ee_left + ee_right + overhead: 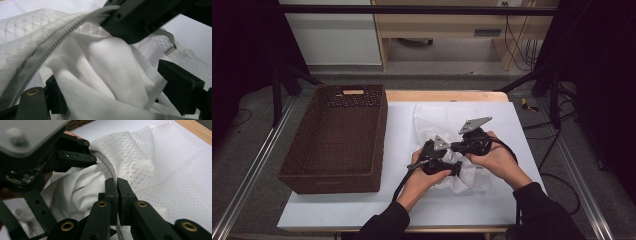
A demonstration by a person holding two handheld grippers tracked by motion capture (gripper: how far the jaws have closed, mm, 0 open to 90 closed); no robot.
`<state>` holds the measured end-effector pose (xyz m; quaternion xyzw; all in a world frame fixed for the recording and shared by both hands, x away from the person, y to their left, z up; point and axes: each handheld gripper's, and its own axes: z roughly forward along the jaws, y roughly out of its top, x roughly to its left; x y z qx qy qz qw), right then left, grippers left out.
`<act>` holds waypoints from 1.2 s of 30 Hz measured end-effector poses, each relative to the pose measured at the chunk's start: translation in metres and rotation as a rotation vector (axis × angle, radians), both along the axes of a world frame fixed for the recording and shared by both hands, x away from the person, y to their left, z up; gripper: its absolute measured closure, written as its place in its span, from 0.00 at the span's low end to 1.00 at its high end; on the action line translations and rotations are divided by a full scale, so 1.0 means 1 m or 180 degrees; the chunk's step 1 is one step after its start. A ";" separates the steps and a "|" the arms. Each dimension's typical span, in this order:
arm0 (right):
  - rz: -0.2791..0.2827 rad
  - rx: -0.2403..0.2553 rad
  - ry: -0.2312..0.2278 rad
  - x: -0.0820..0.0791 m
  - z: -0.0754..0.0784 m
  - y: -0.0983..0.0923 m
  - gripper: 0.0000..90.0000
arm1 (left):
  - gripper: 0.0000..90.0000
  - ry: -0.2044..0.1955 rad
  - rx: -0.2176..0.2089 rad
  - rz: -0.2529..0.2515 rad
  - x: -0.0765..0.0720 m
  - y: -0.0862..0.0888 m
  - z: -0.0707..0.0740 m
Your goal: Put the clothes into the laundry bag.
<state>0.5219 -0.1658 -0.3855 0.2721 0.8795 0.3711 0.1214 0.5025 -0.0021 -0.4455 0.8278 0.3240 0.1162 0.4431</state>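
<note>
The left gripper (435, 159) has its jaws spread wide, and soft white cloth (110, 75) bunches up between them without being squeezed. Just to its right, the right gripper (117, 185) has its jaws pressed tight together, pinching the zipper edge (106, 166) of a white mesh bag (437, 120). The bag lies on the white table cover (337, 207), and the cloth sits at its open mouth. Both hands are close together over the bag. A brown woven basket (307, 180) stands at the left side of the table, well apart from the bag.
</note>
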 end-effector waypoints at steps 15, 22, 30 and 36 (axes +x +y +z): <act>-0.0022 0.0019 -0.0018 0.001 0.002 -0.003 0.98 | 0.18 -0.0141 -0.0129 -0.0049 -0.015 0.014 0.019; -0.0021 0.0043 -0.0031 0.001 0.003 -0.002 0.98 | 0.18 -0.0261 -0.0173 -0.0086 -0.027 0.018 0.030; -0.0075 0.0105 -0.0033 0.001 0.003 -0.001 0.98 | 0.19 -0.0347 -0.0233 -0.0105 -0.041 0.030 0.040; -0.0088 0.0098 -0.0074 -0.001 0.000 0.002 0.98 | 0.22 -0.0392 -0.0213 -0.0059 -0.046 0.041 0.046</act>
